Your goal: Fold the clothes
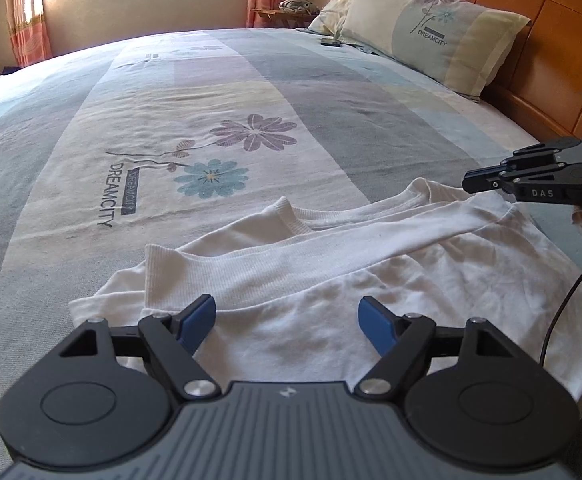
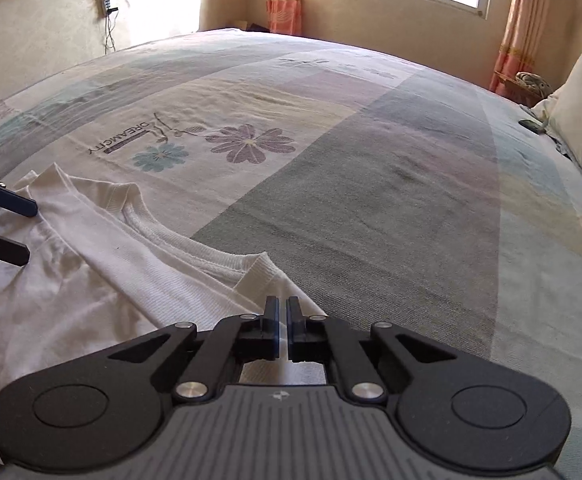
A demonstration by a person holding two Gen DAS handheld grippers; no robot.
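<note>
Left wrist view shows the white shirt [image 1: 331,264] lying rumpled at the near edge of the bed [image 1: 171,92], the left gripper [image 1: 287,322] above it with jaws released wide, while the right gripper [image 2: 282,312] has its jaws clenched, seemingly on nothing.

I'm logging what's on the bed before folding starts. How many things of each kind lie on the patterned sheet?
White long-sleeved knit garment: 1
Pale yellow flower-print pillows: 2
Small dark flat object by the pillows, too small to identify: 1
Total: 4
</note>
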